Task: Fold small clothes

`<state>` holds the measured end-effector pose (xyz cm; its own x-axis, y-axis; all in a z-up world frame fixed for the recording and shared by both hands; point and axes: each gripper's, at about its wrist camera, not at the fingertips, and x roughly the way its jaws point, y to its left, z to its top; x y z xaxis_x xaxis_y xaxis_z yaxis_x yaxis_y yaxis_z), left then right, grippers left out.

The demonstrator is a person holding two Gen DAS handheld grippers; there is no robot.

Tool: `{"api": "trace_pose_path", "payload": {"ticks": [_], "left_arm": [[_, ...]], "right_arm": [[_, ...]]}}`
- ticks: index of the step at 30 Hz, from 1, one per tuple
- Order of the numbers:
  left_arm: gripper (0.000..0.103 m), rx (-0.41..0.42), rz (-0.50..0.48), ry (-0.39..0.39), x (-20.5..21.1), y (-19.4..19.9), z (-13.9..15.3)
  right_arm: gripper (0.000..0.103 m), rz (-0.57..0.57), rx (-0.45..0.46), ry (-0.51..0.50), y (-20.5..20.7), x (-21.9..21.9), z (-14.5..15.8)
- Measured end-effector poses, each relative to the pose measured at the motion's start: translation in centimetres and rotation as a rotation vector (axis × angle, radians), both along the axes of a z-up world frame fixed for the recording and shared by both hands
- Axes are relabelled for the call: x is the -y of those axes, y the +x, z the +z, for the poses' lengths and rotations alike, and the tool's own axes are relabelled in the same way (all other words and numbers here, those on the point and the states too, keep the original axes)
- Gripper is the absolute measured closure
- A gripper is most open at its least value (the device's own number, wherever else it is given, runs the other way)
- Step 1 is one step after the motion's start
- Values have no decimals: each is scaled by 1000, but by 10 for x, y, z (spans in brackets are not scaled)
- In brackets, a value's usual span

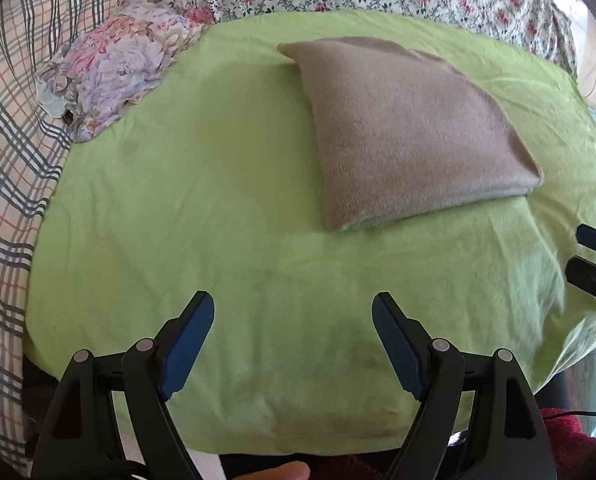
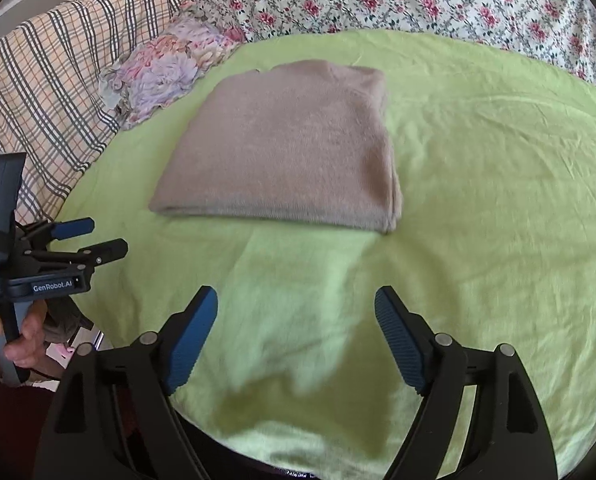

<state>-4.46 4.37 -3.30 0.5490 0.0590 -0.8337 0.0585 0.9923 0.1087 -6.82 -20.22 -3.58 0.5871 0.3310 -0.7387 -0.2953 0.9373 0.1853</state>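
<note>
A taupe knitted garment (image 1: 410,128) lies folded into a flat rectangle on the green sheet (image 1: 201,208). In the right wrist view the garment (image 2: 289,152) sits just beyond my fingers, its folded edge toward me. My left gripper (image 1: 293,312) hovers open over bare sheet, short of the garment and to its left, with nothing between its blue pads. My right gripper (image 2: 296,304) is also open and empty above the sheet (image 2: 478,200). Each gripper shows in the other's view: the right gripper (image 1: 578,250) at the right edge, the left gripper (image 2: 103,236) at the left, a hand (image 2: 17,340) holding it.
A crumpled pastel floral cloth (image 1: 125,64) lies at the sheet's far left corner, also seen as the cloth (image 2: 165,68). A plaid blanket (image 1: 9,152) borders the left side and rose-print bedding (image 2: 418,0) the back. Dark red fabric (image 1: 566,436) lies below the sheet's near edge.
</note>
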Motion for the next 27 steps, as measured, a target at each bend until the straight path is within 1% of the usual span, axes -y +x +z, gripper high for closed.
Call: {"api": "trace_pose_path", "payload": {"ticks": [5, 7, 10, 19, 27], "left_arm": [[20, 19, -12, 32, 5, -3, 7], [20, 26, -13, 48, 7, -4, 8], [20, 29, -16, 64, 10, -5, 8], [19, 41, -10, 39, 4, 11, 14], [19, 70, 2, 16, 1, 27, 23]], "right_arm": [[20, 5, 13, 2, -3, 1, 2], [18, 14, 20, -13, -3, -1, 2], [17, 30, 19, -36, 0, -7, 2], [17, 82, 27, -68, 25, -26, 12], [16, 99, 42, -47, 47, -33, 24]]}}
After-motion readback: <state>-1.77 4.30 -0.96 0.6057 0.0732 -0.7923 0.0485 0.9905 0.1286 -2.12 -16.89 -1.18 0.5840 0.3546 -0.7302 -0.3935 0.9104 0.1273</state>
